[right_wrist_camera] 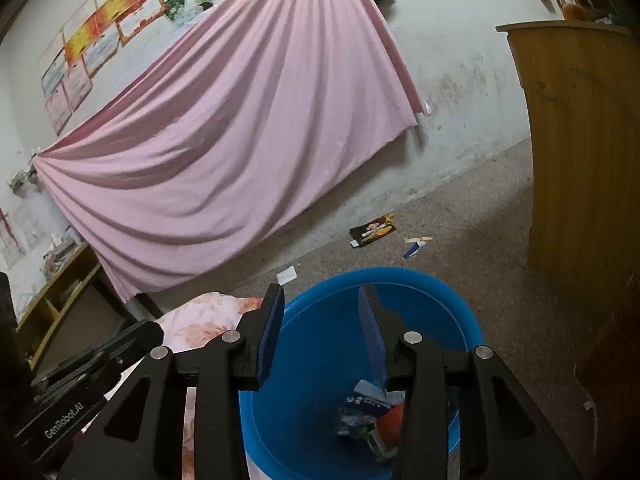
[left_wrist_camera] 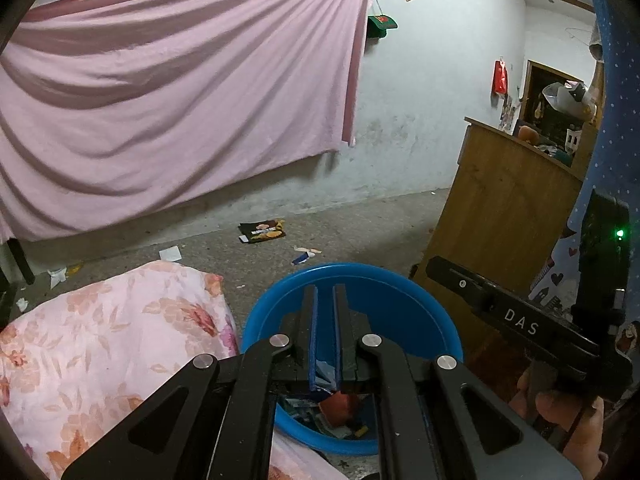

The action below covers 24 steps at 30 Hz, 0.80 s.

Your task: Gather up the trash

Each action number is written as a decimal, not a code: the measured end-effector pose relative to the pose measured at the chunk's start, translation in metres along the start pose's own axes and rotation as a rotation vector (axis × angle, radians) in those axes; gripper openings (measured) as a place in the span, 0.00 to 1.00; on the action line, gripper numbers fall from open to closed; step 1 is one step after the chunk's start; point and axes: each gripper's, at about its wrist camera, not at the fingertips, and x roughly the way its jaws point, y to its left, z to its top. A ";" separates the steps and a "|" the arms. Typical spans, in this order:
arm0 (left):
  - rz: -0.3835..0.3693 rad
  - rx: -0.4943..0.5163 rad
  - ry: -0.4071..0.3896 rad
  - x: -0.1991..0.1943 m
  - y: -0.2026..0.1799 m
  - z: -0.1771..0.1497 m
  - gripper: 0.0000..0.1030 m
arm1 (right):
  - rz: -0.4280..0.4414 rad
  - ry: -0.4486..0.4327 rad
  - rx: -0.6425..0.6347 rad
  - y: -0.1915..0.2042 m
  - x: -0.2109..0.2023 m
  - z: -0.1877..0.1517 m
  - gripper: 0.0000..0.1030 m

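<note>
Big pink draped cloth sheet (left_wrist_camera: 172,120) covers most of the wall in both my views. Tall brown wooden cabinet (right_wrist_camera: 584,152) stands at right; only the left camera sees the items piled on top of it and the dark doorway behind. Only the right camera shows the row of certificates and posters (right_wrist_camera: 100,52) on the wall above the sheet and the low yellow shelf (right_wrist_camera: 52,304) at far left.

Floral pink quilt (left_wrist_camera: 100,352) sits left of the round blue plastic basin (left_wrist_camera: 400,300), touching its rim in the left view; right view catches just a corner of it. Collected trash, crumpled wrappers (right_wrist_camera: 360,412) and something orange-red, lies in the basin bottom.

My left claw (left_wrist_camera: 325,292) hangs over the basin, fingers nearly together, nothing between them. My right claw (right_wrist_camera: 322,292) also over the basin, fingers apart, nothing gripped.

More trash on the grey concrete floor, well apart from the basin: black snack packet (left_wrist_camera: 262,231), small blue-white carton (right_wrist_camera: 414,249), white paper scrap (left_wrist_camera: 171,253). Left view alone shows extra paper bits (left_wrist_camera: 58,276) at far left.
</note>
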 end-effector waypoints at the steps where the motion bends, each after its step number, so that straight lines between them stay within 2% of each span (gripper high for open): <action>1: 0.004 0.000 -0.001 -0.002 0.001 0.000 0.05 | 0.000 0.001 0.000 0.000 0.000 0.000 0.36; 20: 0.081 0.027 -0.040 -0.047 0.013 0.001 0.05 | 0.017 -0.025 -0.036 0.015 -0.006 -0.003 0.38; 21: 0.090 0.026 -0.044 -0.050 0.013 0.001 0.06 | 0.017 -0.028 -0.040 0.017 -0.008 -0.003 0.38; 23: 0.102 0.018 -0.053 -0.057 0.016 -0.001 0.17 | 0.022 -0.038 -0.050 0.022 -0.011 -0.003 0.40; 24: 0.105 0.010 -0.059 -0.061 0.018 -0.002 0.28 | 0.023 -0.043 -0.056 0.024 -0.013 -0.003 0.41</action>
